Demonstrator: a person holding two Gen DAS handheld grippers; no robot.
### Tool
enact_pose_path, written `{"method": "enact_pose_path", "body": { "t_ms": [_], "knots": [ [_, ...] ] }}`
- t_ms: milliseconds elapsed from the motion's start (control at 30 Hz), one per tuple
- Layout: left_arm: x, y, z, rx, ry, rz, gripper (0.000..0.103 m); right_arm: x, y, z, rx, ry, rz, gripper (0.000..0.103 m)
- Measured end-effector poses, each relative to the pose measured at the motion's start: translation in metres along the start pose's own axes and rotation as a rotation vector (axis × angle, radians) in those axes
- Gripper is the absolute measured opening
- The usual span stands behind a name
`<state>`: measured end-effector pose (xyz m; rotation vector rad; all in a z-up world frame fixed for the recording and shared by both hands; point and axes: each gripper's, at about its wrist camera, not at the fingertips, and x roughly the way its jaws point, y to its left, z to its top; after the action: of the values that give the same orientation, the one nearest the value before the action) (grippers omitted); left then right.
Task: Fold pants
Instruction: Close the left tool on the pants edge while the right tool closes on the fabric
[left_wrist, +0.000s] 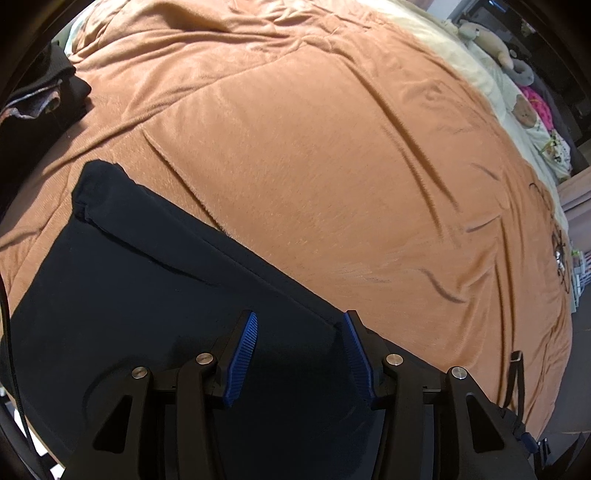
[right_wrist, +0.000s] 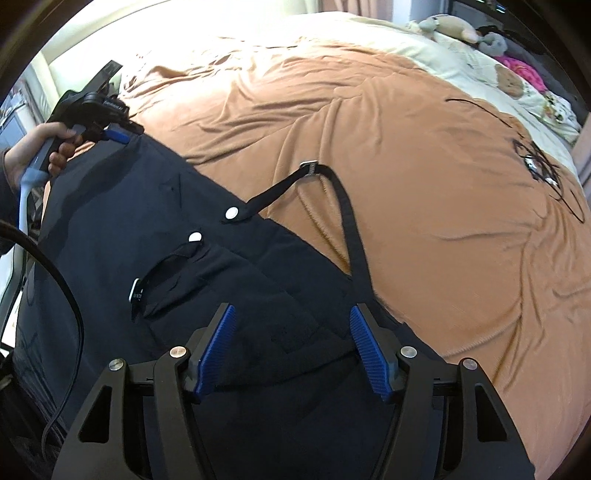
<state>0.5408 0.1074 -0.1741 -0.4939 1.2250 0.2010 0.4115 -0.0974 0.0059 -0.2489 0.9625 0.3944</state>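
my right gripper (right_wrist: 291, 317) spread over the dark pants (right_wrist: 122, 229), pads clear of cloth | my left gripper (left_wrist: 299, 325) spread above the pants' far edge, holding nothing | pants flat on the orange blanket (left_wrist: 332, 155), strap (right_wrist: 349, 221) trailing | stuffed toys (right_wrist: 450, 26) beyond

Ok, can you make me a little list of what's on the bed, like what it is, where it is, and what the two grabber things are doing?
pants: dark navy fabric pants, lying flat along the near edge
strap: black webbing strap with a metal buckle, trailing off the pants onto the blanket
snaps: two round silver snaps on the pants
blanket: wrinkled orange plush blanket covering the bed
toys: stuffed animals at the far end
left gripper: blue pads apart, over the pants' edge
right gripper: blue pads apart, over the pants
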Motion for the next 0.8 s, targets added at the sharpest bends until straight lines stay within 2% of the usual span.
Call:
{"method": "enact_pose_path", "body": {
  "t_ms": [300,333,433,467,500,533,567,600,667,800],
  "knots": [
    [0.014,-0.003,0.003,0.013,0.022,0.059,0.049,0.031,-0.003,0.013,-0.061,0.068,0.060,0.063],
    [0.015,-0.004,0.003,0.017,0.022,0.068,0.048,0.035,-0.002,0.015,-0.073,0.081,0.069,0.063],
    [0.015,-0.004,0.002,0.024,0.013,0.108,0.033,0.044,0.003,0.017,-0.110,0.118,0.095,0.061],
    [0.014,-0.003,0.003,0.024,0.011,0.113,0.023,0.047,0.005,0.017,-0.125,0.131,0.098,0.050],
    [0.014,-0.002,0.003,0.025,0.012,0.115,0.009,0.048,0.007,0.017,-0.138,0.138,0.092,0.046],
    [0.012,-0.001,0.004,0.025,0.014,0.113,0.005,0.047,0.009,0.018,-0.152,0.135,0.083,0.037],
    [0.010,0.001,0.004,0.026,0.014,0.106,0.004,0.045,0.010,0.019,-0.161,0.132,0.072,0.019],
    [0.009,0.001,0.004,0.029,0.012,0.102,0.002,0.043,0.010,0.019,-0.166,0.130,0.054,0.012],
    [0.003,0.003,0.004,0.036,0.000,0.088,0.001,0.037,0.009,0.020,-0.166,0.111,0.040,0.005],
    [-0.011,0.009,0.002,0.025,-0.027,0.052,0.001,0.027,0.011,0.019,-0.158,0.073,-0.003,0.003]
  ]
}}
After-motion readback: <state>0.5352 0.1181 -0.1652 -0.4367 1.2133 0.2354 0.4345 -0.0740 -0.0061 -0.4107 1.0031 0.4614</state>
